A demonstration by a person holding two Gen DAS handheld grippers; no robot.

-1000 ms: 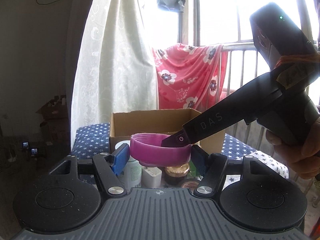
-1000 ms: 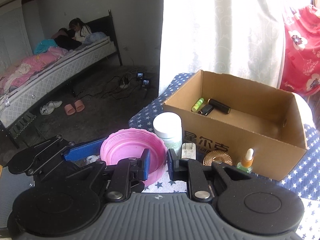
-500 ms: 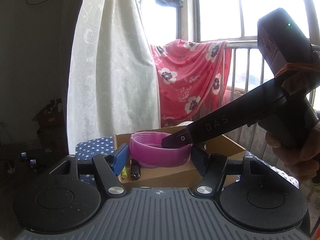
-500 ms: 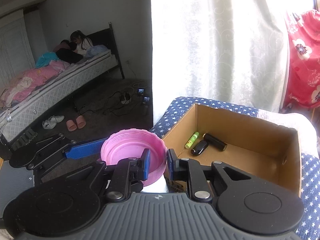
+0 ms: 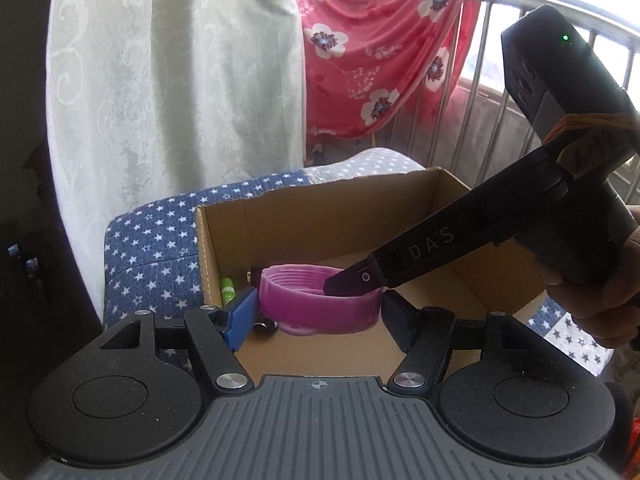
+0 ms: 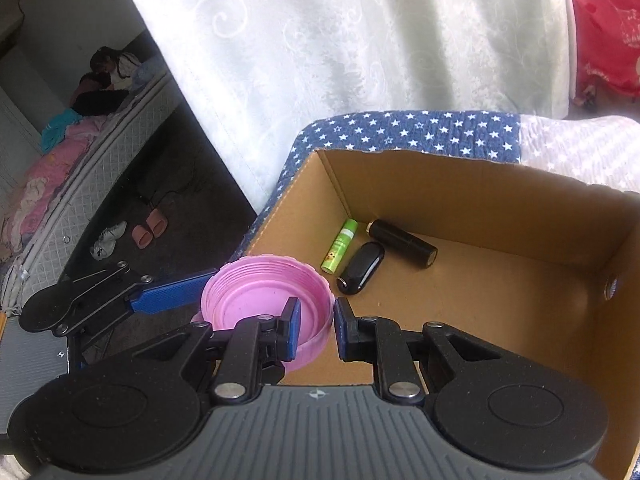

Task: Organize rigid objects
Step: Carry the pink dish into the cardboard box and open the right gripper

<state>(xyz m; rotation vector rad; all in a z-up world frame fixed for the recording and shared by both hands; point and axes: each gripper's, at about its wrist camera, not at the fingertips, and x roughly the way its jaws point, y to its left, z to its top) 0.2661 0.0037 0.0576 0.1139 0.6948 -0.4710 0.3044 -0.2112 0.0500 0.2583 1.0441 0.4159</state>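
A pink plastic lid (image 5: 320, 300) (image 6: 256, 288) hangs open side up over the near left corner of a cardboard box (image 5: 320, 196) (image 6: 440, 160). My left gripper (image 5: 319, 309) spans the lid's width, its blue pad and its black pad against opposite sides. My right gripper (image 6: 316, 320) is shut on the lid's rim, one finger inside and one outside; the left wrist view shows it reaching in from the right (image 5: 352, 280). On the box floor lie a green tube (image 6: 338, 246), a black oval fob (image 6: 360, 266) and a black cylinder (image 6: 402, 243).
The box stands on a blue star-printed cloth (image 6: 400, 130). A white curtain (image 5: 172, 80) hangs behind it, with a red floral cloth (image 5: 380, 52) over a window railing. To the left the floor drops away, with slippers (image 6: 148, 230) and a bed (image 6: 60, 152) where a person lies.
Both grippers carried the pink lid from in front of the box, above the jar and small items, to over the box's corner, and both now tilt further down into it.
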